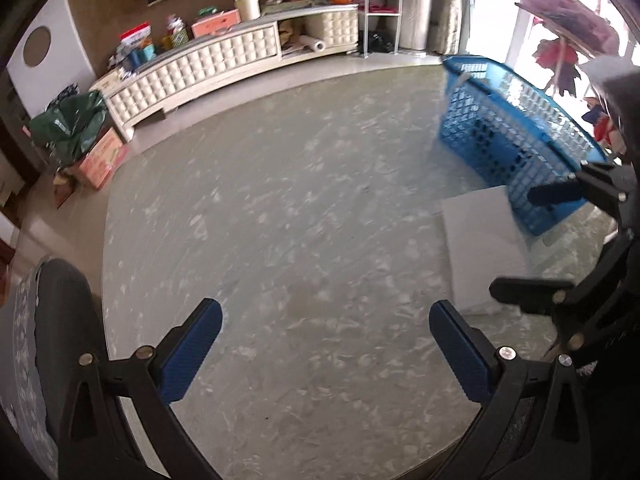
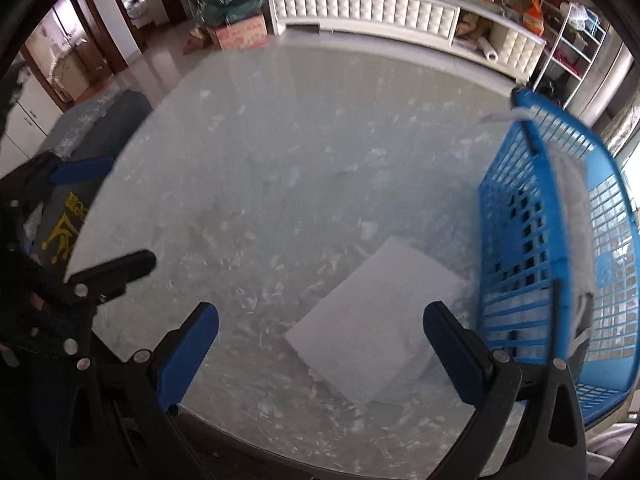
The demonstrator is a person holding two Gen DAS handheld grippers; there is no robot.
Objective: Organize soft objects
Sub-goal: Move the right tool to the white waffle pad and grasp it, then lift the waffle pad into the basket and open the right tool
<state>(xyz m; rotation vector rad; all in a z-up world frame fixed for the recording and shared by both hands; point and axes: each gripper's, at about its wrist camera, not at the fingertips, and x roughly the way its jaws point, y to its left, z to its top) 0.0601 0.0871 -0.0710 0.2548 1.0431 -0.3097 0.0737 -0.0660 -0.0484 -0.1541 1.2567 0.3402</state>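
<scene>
A white folded soft pad [image 2: 372,328] lies flat on the round marble-patterned table [image 2: 280,160], right beside a blue plastic basket [image 2: 560,240]. White cloth [image 2: 576,200] hangs inside the basket. My right gripper [image 2: 320,344] hovers open just in front of the pad, nothing between its blue fingers [image 2: 188,352]. In the left wrist view the same pad [image 1: 484,248] and basket [image 1: 516,128] sit at the right. My left gripper [image 1: 324,348] is open over bare table, left of the pad, and the right gripper [image 1: 536,244] shows at the right edge, jaws apart.
A grey chair back [image 1: 52,340] stands at the table's left edge. Across the floor runs a long white tufted cabinet [image 1: 224,56] with boxes and clutter on top. A green bag on a cardboard box [image 1: 76,128] sits at its left end, and a white wire rack [image 1: 380,4] at its right.
</scene>
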